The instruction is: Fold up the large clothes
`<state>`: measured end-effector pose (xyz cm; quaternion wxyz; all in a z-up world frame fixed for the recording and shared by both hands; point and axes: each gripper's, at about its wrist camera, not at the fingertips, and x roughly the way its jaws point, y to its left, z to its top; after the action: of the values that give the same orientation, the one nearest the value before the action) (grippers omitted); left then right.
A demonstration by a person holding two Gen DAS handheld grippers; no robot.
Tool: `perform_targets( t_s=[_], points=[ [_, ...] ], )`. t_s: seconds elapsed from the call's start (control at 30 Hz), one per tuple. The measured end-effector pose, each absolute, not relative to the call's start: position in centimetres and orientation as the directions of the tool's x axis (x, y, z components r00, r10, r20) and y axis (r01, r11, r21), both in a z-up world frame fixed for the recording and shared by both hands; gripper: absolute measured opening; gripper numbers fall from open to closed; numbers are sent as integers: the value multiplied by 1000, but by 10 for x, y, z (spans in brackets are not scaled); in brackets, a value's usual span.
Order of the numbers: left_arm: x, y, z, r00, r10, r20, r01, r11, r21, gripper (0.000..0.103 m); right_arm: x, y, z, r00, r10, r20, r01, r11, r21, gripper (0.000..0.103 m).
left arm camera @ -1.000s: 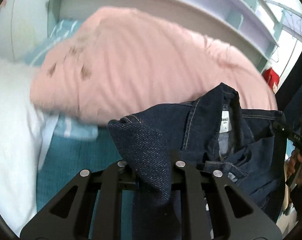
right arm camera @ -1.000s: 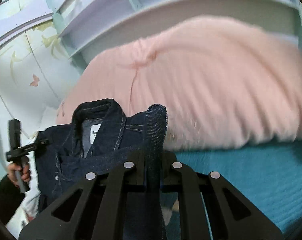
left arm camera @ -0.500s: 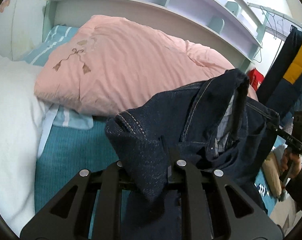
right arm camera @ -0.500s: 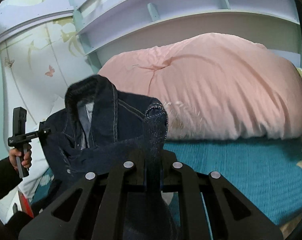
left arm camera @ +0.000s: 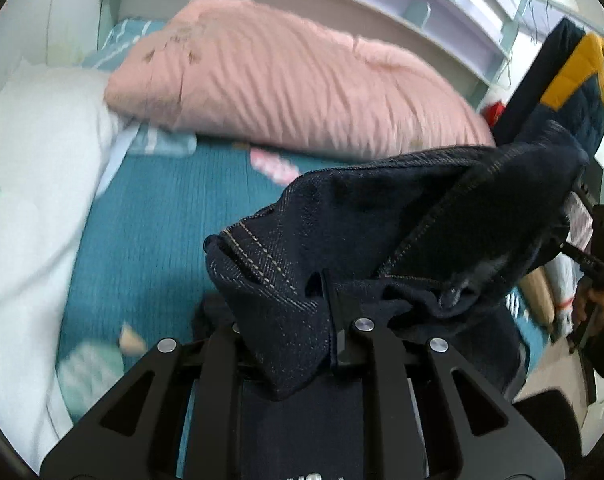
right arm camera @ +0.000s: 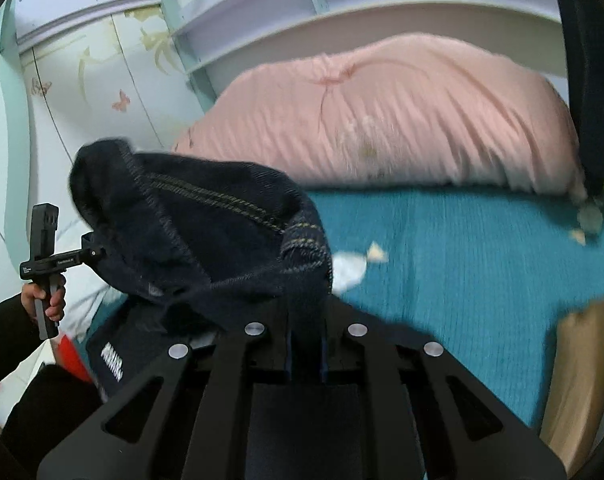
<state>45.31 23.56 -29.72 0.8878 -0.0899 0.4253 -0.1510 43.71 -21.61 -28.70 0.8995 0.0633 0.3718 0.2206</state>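
Note:
A dark blue denim jacket hangs in the air between my two grippers, above the teal bed sheet. My left gripper is shut on one shoulder edge of the jacket. My right gripper is shut on the other shoulder edge of the jacket. The cloth bunches and sags between them, collar side away. The right gripper's handle shows at the far right of the left wrist view. The left gripper's handle shows at the left of the right wrist view.
A large pink duvet lies along the back of the bed under pale shelves. A white pillow lies at the left. A navy and yellow garment hangs at the right. A tan object lies at the bed's right.
Both grippers have tipped downward toward the bed with the jacket. The collar and label have swung out of sight, and more teal sheet shows below.

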Motion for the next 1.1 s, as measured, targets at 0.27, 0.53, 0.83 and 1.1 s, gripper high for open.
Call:
perform_targets(
  t_s=[0.27, 0.53, 0.83, 1.1],
  points=[
    [400, 220, -351, 474, -335, -814, 165, 942, -292, 21, 388, -210, -335, 518, 385, -764, -293, 919, 265, 11],
    [359, 232, -365, 417, -291, -861, 72, 955, -289, 42, 352, -224, -353, 425, 297, -855, -176, 954, 243, 24],
    [316, 259, -336, 395, -110, -912, -41, 990, -137, 70, 317, -228, -328, 373, 191, -908, -103, 981, 164, 31],
    [329, 225, -266, 581, -184, -793, -29, 969, -246, 74, 306, -223, -274, 499, 90, -862, 7, 994, 107, 33]
  ],
)
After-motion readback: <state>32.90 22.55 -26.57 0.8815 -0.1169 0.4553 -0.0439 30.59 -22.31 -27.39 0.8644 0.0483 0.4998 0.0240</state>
